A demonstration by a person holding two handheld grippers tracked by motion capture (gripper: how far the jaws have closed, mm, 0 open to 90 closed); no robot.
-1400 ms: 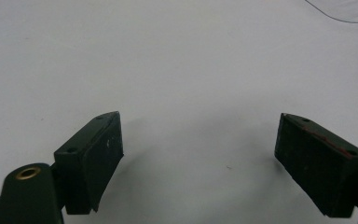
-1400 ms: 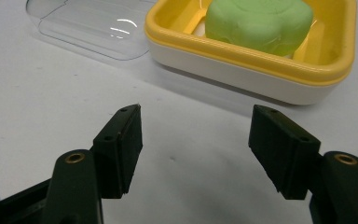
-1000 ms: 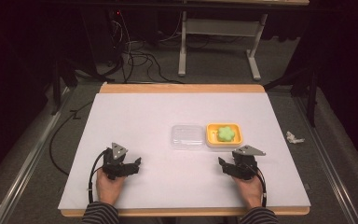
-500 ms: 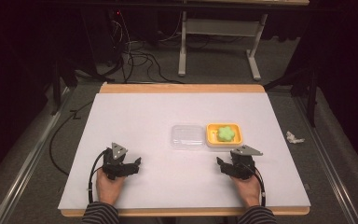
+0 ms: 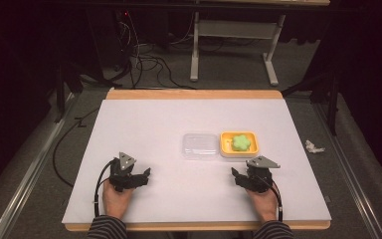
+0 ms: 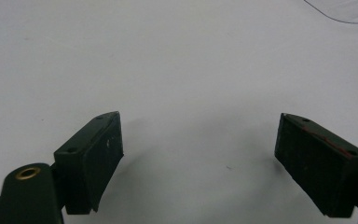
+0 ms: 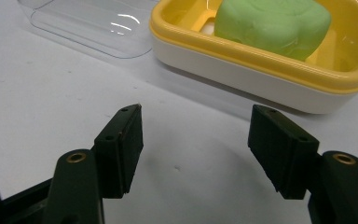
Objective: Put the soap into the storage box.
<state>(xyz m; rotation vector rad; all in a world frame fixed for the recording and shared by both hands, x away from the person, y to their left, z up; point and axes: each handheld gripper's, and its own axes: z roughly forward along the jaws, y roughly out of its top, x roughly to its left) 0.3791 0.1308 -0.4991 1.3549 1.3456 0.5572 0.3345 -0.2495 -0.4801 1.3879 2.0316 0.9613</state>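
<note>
Lying crosswise: yellow dish (image 5: 239,143), clear lid (image 5: 200,146).

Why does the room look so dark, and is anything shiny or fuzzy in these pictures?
High view: the white table is brightly lit, surroundings nearly black. Right gripper view: glare streaks on the clear lid, the green lump slightly soft. Left gripper view: faint shadows under the left tool.

- A white table (image 5: 144,129) with a wooden edge (image 5: 194,94) at its far side.
- A yellow dish (image 5: 239,150) near the middle of the table, with a green lump (image 5: 240,143) inside.
- A clear plastic lid (image 5: 199,146) just beside the dish, on its left.
- A crumpled white scrap (image 5: 313,147) on the floor, right of the table.
- Black cables (image 5: 144,59) on the floor behind the table.
- A grey frame with two legs (image 5: 234,45) farther back.
</note>
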